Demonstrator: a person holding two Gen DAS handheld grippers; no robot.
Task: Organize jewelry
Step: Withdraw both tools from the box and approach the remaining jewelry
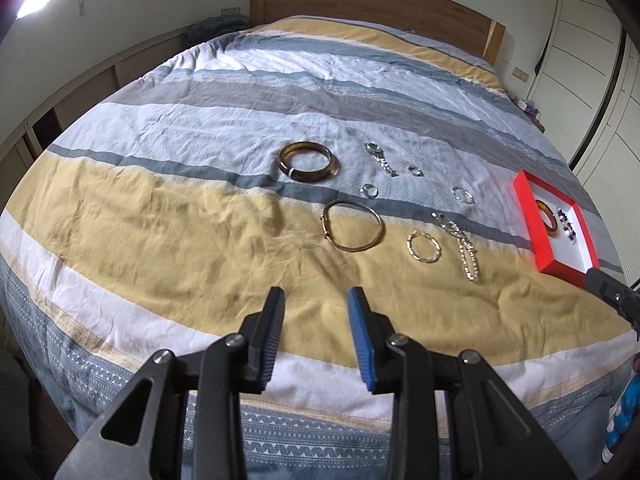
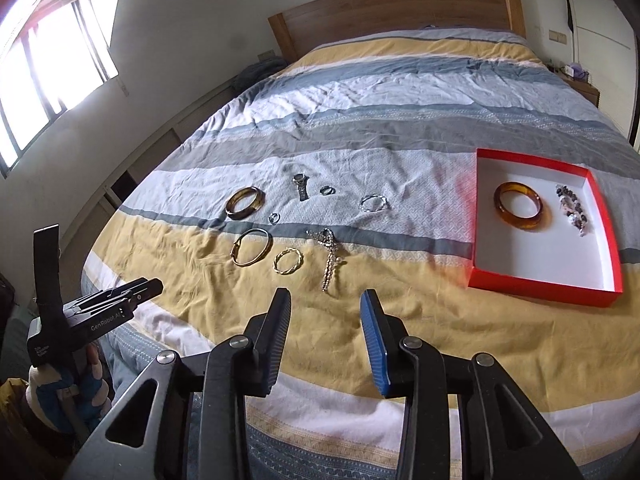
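Observation:
Jewelry lies on the striped bed cover: a dark brown bangle [image 1: 306, 161] [image 2: 244, 203], a thin gold bangle [image 1: 352, 231] [image 2: 252, 252], a twisted gold ring bracelet [image 1: 423, 247] [image 2: 287, 261], a silver chain [image 1: 460, 238] [image 2: 330, 256], a watch [image 1: 381, 159] [image 2: 301, 186] and several small rings. A red tray [image 2: 544, 282] [image 1: 532, 216] at the right holds an amber bangle [image 2: 522, 207] and a beaded bracelet [image 2: 574, 210]. My left gripper [image 1: 316, 300] is open and empty above the near yellow stripe. My right gripper [image 2: 325, 304] is open and empty, near the chain's end.
The wooden headboard [image 1: 368, 4] stands at the far end. A window [image 2: 44, 76] is on the left wall and white wardrobe doors [image 1: 592, 80] on the right. The left gripper's body [image 2: 100, 312] shows at the left of the right wrist view.

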